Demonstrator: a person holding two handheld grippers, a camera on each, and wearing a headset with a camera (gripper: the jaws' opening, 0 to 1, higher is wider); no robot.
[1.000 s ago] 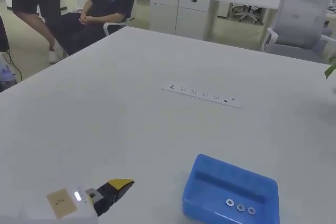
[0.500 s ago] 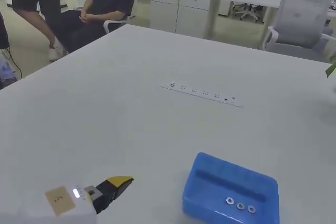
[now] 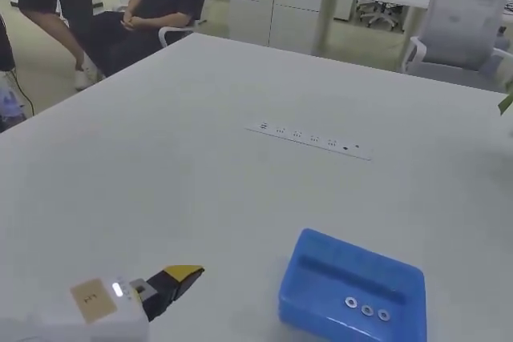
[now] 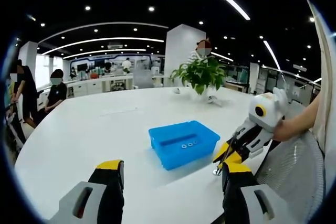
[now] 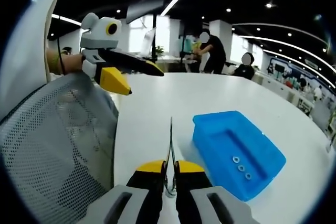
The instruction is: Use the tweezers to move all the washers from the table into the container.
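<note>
A blue container (image 3: 314,298) stands near the table's front edge, with three washers (image 3: 367,309) in a row on its floor. The same container (image 4: 173,158) and washers (image 4: 188,144) appear in the left gripper view, and the container (image 5: 210,137) with its washers (image 5: 241,167) in the right gripper view. My left gripper (image 3: 178,280) hovers left of the container, open and holding nothing (image 4: 172,169). My right gripper (image 5: 168,167) is shut on thin metal tweezers (image 5: 170,140) that point forward beside the container. From the left gripper view, the right gripper (image 4: 231,156) is off the table's edge.
A built-in power strip (image 3: 311,140) lies in the middle of the table. A mesh chair back (image 5: 58,145) is close to my right gripper. A person sits at the far left (image 3: 156,6). A potted plant (image 4: 202,74) stands on the table's far side.
The head camera has tipped slightly, shifting the whole picture. The left gripper and the container keep their places.
</note>
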